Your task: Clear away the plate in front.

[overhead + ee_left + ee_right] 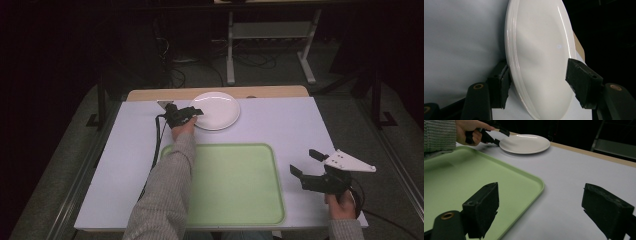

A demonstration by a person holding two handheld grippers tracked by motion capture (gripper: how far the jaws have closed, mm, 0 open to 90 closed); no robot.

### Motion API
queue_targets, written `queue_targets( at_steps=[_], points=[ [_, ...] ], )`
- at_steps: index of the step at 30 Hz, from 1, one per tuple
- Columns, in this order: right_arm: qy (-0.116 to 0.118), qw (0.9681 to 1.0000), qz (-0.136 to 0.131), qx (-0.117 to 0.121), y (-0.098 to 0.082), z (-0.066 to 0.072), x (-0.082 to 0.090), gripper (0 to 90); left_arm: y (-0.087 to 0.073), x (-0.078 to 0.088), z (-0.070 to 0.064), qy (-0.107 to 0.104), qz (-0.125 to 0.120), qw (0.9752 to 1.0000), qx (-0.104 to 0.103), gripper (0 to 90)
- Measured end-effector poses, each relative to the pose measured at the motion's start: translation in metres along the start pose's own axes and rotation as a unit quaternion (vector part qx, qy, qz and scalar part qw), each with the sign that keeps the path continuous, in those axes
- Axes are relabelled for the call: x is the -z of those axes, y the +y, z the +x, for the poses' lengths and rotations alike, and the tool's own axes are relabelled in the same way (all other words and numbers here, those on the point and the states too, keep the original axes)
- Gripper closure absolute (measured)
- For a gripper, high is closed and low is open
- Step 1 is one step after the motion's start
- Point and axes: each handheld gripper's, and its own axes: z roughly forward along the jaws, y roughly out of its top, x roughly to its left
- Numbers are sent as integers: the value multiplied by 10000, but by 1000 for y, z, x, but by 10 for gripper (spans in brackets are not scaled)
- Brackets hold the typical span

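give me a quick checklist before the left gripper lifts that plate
1. Left gripper straddles the plate rim: ok.
2. Pads pressing on the rim: not ok, the upper one stands clear of the plate.
3. Plate flat on the table: ok.
4. Green tray free to take the plate: ok.
5. Right gripper out of the way: ok, open beside the tray's right edge.
6. Lower jaw fully under the rim: cannot tell.

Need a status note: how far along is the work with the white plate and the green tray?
Early. Left gripper straddles the white plate's rim, jaws open, not yet clamped; plate sits on the table. Right gripper idles open. Green tray holds nothing; probably gripping and moving remain.
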Motion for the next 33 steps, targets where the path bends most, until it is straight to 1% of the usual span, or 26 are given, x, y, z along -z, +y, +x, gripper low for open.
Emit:
queue_targets(
  at_steps=[2,3,4,6,8,9,10,12,13,17,18,21,25,27,28,30,31,33],
  points=[
    [25,10000,8,16,0,0,-1,134,0,0,0,54,10,10000,-32,411],
    [29,10000,12,18,0,0,-1,135,0,0,0,122,16,9999,-60,439],
    [36,10000,22,19,0,1,-1,134,-1,1,-1,219,12,9996,-161,484],
    [70,10000,37,33,0,1,-2,134,-2,0,-2,364,1,9987,-344,539],
    [110,9999,95,56,0,2,-4,134,-1,0,0,366,19,9988,-339,614],
    [110,9999,95,56,0,2,-4,134,-1,1,1,365,38,9987,-343,614],
    [108,9999,100,68,0,2,-4,135,0,1,2,366,66,9987,-340,632],
    [106,9999,94,72,1,2,-4,134,1,1,5,353,87,9987,-347,685],
    [96,9999,86,68,1,2,-4,134,1,1,6,336,98,9987,-369,727],
    [86,9999,65,46,1,1,-4,134,3,1,8,326,144,9985,-422,746],
    [93,9999,57,44,1,1,-4,135,3,1,9,302,157,9986,-399,752],
    [86,9999,65,58,1,1,-4,134,3,1,9,322,166,9984,-437,773],
    [84,9999,59,53,1,1,-4,134,5,2,12,225,212,9989,-340,785],
    [76,9999,58,54,1,0,-4,134,4,1,14,152,162,9992,-329,789],
    [72,9999,65,55,1,0,-4,134,4,1,15,96,159,9993,-318,796],
    [63,9999,82,44,1,0,-5,135,3,0,19,-152,122,9997,-140,815],
    [63,9999,83,47,1,0,-5,134,3,1,21,-280,54,9996,-85,828],
    [55,9999,75,37,1,0,-4,134,4,2,19,-330,18,9994,-99,843]
  ],
)
